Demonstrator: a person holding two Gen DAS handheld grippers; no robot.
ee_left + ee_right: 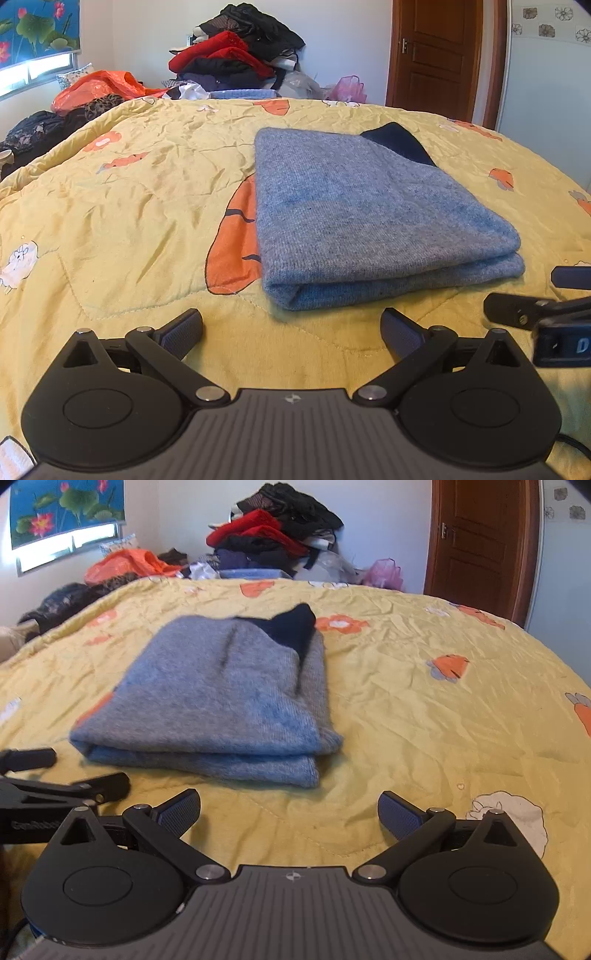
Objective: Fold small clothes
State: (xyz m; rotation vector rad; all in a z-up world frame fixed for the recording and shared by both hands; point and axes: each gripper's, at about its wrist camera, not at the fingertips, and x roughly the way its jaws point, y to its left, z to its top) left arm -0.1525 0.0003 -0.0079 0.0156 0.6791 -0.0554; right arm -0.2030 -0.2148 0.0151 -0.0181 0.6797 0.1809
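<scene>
Grey-blue knit, the folded sweater (pixel 369 218) lies flat on the yellow quilt (pixel 129 206), a dark navy corner poking out at its far end. Bare quilt surrounds the sweater on all sides. Just short of its near folded edge, the left gripper (pixel 291 332) and right gripper (pixel 289 812) hover, jaws spread wide, holding nothing. Beyond the sweater, past the quilt's far edge, sits a heap of clothes (pixel 236 51).

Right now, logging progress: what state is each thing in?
Grey knit garment: folded, flat on quilt.
Left claw: open, empty, short of the garment.
Right claw: open, empty.
Yellow quilt: spread, wrinkled.
Wooden door: shut.
Clothes pile: heaped, unfolded.
</scene>
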